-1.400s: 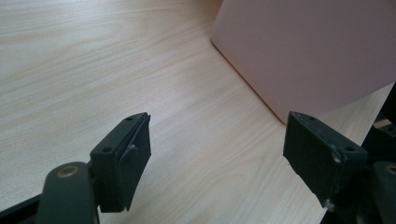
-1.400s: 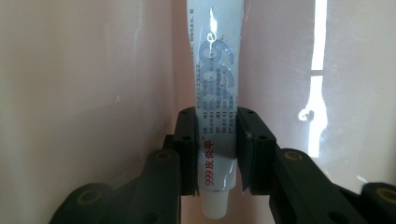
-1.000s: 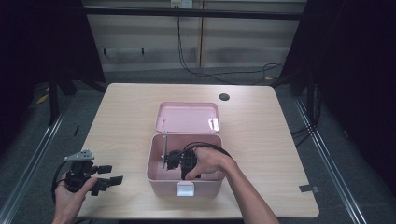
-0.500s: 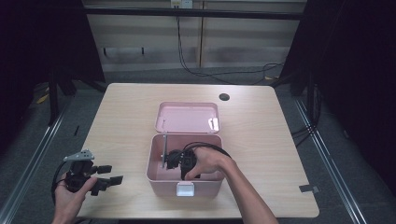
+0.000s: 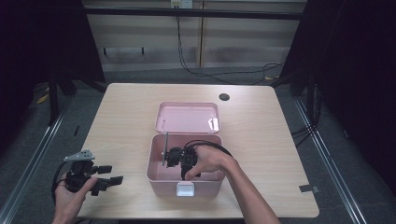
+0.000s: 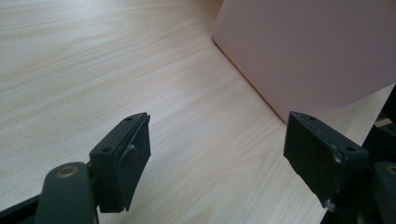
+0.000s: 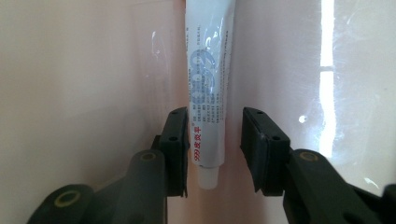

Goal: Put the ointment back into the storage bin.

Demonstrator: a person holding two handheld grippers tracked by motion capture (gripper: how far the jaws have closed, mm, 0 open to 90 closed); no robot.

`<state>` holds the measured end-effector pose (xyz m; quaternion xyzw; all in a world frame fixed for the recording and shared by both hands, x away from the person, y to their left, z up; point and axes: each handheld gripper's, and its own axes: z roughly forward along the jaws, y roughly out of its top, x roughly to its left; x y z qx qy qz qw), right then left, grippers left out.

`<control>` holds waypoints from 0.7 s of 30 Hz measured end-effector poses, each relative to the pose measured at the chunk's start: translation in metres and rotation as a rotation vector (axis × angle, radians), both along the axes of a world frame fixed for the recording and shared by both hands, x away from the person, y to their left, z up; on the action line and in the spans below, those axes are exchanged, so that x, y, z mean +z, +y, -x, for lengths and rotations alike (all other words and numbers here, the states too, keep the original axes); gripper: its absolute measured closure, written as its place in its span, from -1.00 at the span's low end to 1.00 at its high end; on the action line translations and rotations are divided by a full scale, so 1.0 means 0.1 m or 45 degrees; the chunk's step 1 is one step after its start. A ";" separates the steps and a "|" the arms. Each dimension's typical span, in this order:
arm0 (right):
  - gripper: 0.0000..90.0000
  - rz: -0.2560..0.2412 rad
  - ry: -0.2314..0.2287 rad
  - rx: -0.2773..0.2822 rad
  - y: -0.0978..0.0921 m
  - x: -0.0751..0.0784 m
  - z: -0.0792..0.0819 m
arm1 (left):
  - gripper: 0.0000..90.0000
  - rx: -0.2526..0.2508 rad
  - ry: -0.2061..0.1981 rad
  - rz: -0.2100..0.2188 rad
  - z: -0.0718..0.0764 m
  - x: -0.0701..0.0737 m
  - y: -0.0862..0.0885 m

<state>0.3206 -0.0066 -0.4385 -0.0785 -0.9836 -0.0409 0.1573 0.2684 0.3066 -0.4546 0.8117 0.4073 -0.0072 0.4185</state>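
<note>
At the lower left of the high view, the left claw [image 5: 106,181] rests on the surface [image 5: 126,121], jaws wide apart with nothing between them. Lower centre, the right claw [image 5: 173,158] reaches down into the open pink box [image 5: 161,175]. Its own view reveals a white tube [image 7: 208,88] lying on the box floor between the parted jaws, touching the left one.
</note>
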 end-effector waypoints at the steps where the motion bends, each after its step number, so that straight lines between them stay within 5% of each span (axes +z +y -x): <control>1: 0.36 -0.009 -0.003 -0.008 -0.01 0.01 0.00 | -0.49 0.001 0.000 -0.001 0.00 0.00 0.00; 21: 0.22 -0.061 -0.045 -0.088 -0.18 0.23 0.03 | -0.49 -0.004 0.001 -0.002 0.00 0.00 -0.01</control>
